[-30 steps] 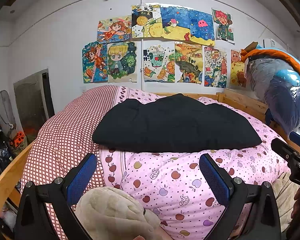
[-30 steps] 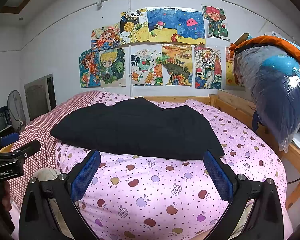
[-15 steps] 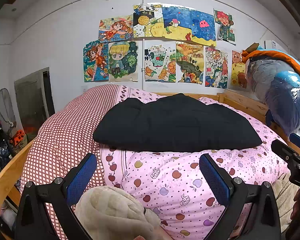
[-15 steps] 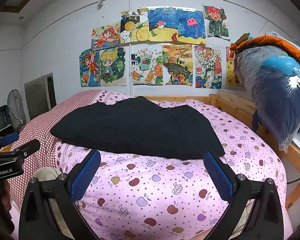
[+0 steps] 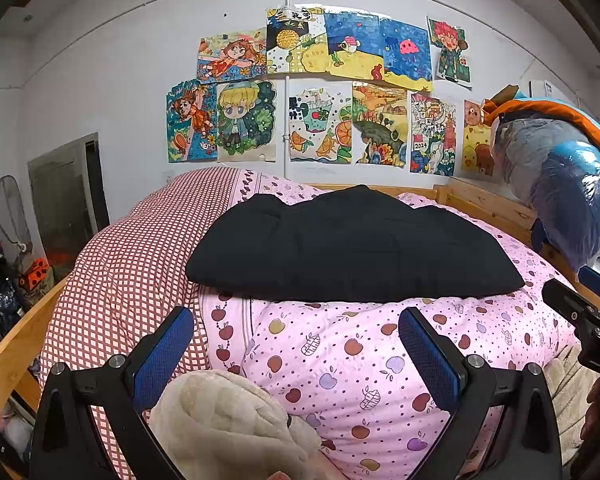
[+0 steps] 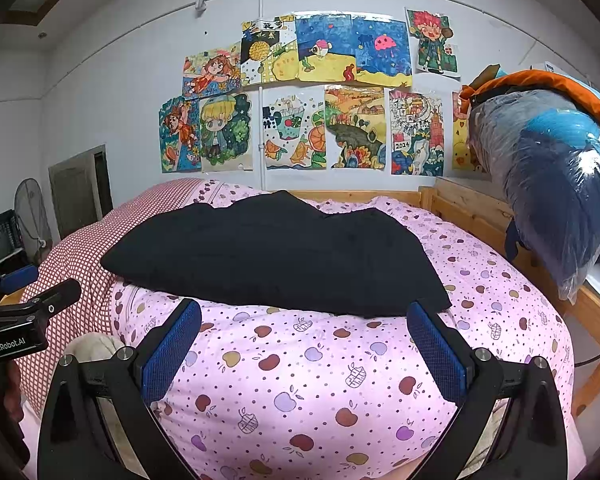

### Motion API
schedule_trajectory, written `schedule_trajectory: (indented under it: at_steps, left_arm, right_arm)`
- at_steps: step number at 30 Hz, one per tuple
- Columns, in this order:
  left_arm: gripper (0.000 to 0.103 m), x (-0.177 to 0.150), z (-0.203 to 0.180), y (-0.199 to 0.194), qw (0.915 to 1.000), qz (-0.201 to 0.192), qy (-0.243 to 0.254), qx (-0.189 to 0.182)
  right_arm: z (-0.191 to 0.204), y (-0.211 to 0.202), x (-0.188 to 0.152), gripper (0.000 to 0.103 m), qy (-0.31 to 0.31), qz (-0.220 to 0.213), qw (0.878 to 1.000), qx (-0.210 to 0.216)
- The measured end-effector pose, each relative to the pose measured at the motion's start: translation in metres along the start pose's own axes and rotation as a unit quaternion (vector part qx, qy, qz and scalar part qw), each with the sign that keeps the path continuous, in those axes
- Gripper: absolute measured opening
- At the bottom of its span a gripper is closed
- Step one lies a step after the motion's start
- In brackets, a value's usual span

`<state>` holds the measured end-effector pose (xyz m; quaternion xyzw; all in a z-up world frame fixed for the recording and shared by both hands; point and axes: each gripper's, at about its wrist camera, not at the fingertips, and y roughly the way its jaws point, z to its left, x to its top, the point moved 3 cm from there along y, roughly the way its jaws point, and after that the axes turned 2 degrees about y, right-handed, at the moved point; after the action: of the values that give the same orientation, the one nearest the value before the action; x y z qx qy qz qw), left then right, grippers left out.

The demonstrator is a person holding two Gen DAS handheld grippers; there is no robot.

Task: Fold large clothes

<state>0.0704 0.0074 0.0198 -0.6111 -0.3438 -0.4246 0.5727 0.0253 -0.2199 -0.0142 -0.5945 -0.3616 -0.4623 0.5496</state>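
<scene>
L tongs (image 5: 296, 344) are hanging wide open w/ nothing between the blue pads, hovering over the near end of the pink apple-print quilt (image 5: 360, 352). Only the L view is showing a cream fleece bundle (image 5: 224, 420) bunching up right under its jaws, leaning toward the L pad; the R view is catching just a sliver of it (image 6: 90, 346) left of its own L pad. The black garment (image 5: 352, 252) is lying folded flat ahead of both tongs, past the fingertips, not touching them. R tongs (image 6: 304, 344) are also gaping wide, empty; here the garment's near R corner is sitting just ahead of the R pad. Each view is showing the other tool at its edge. A plastic-wrapped bundle (image 6: 556, 184) is hanging far R.
</scene>
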Motion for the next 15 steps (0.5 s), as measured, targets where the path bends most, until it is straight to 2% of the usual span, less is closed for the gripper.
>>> schedule_trajectory:
  at_steps: [15]
  left_arm:
    - [0.103,-0.0006,-0.0031,-0.0001,1.0,-0.002,0.002,0.001]
  right_arm:
    - [-0.0008,0.0005,0.0004,0.101,0.0,0.0,1.0,0.001]
